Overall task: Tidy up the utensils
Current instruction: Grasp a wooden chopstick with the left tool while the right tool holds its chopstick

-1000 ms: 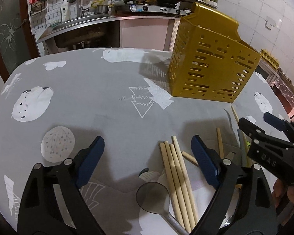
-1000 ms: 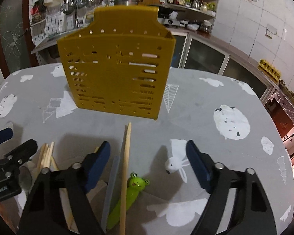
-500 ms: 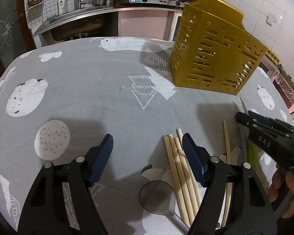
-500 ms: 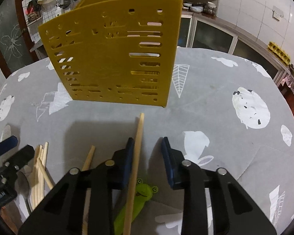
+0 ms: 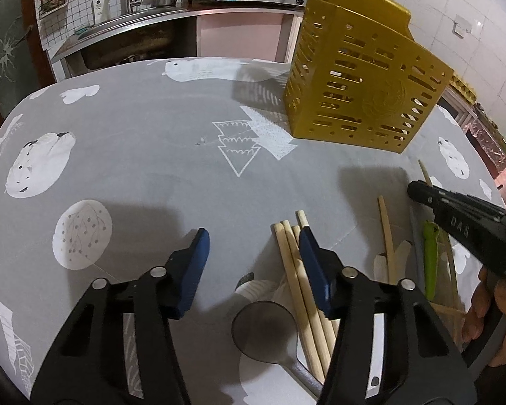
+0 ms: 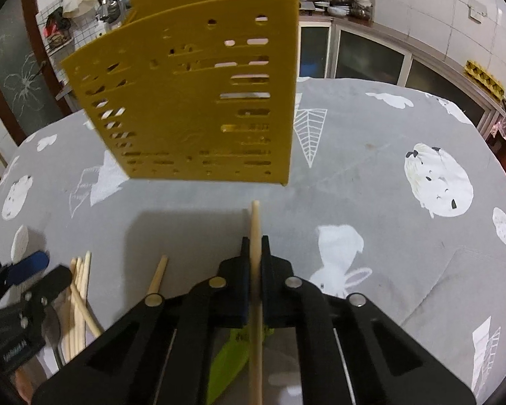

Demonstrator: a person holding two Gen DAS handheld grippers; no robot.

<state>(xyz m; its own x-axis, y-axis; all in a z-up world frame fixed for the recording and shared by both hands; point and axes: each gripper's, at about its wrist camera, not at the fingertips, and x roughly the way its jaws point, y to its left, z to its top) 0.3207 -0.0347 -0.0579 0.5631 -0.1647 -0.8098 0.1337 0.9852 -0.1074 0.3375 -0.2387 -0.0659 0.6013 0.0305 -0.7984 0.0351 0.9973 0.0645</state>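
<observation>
right tongs (image 6: 255, 244) clenched on a chopstick (image 6: 255, 226) for the yellow holder (image 6: 199, 101); left tongs (image 5: 253, 246) closing, nothing between.

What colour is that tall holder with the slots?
Golden yellow, the utensil holder; clearest in the right wrist view.

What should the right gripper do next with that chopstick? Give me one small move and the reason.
Probably lift it a little. The right gripper is shut on a single chopstick that points at the yellow utensil holder, but the chopstick lies low over the tablecloth with a green frog-handled utensil beside it. Raising it first should clear both before it goes up to the holder's top.
</observation>
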